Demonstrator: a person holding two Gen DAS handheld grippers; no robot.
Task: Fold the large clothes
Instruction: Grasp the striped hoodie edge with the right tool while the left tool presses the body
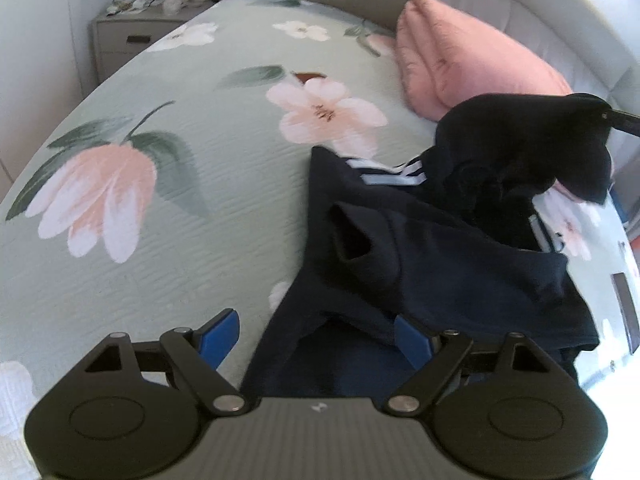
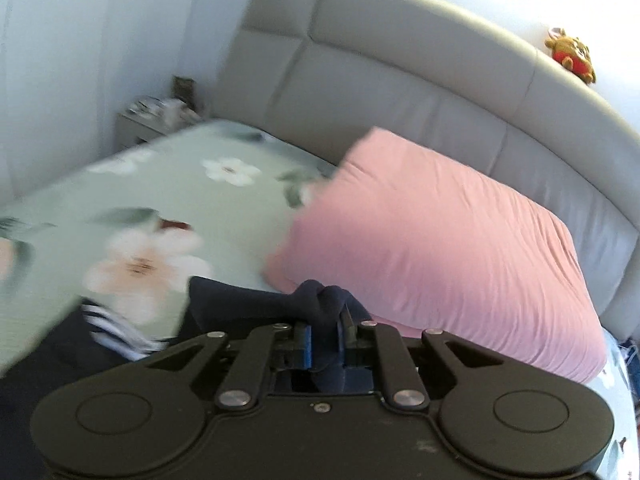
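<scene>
Right gripper (image 2: 324, 340) clamps navy garment (image 2: 320, 300); left gripper (image 1: 316, 336) spread wide, holding nothing.

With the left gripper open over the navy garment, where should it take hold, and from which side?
Probably the navy garment's near edge, lying flat between the open left gripper's fingers, approached from the bed's near side. The right gripper already pinches a bunched, lifted part beside the pink pillow, so this opposite edge would stretch the cloth.
</scene>
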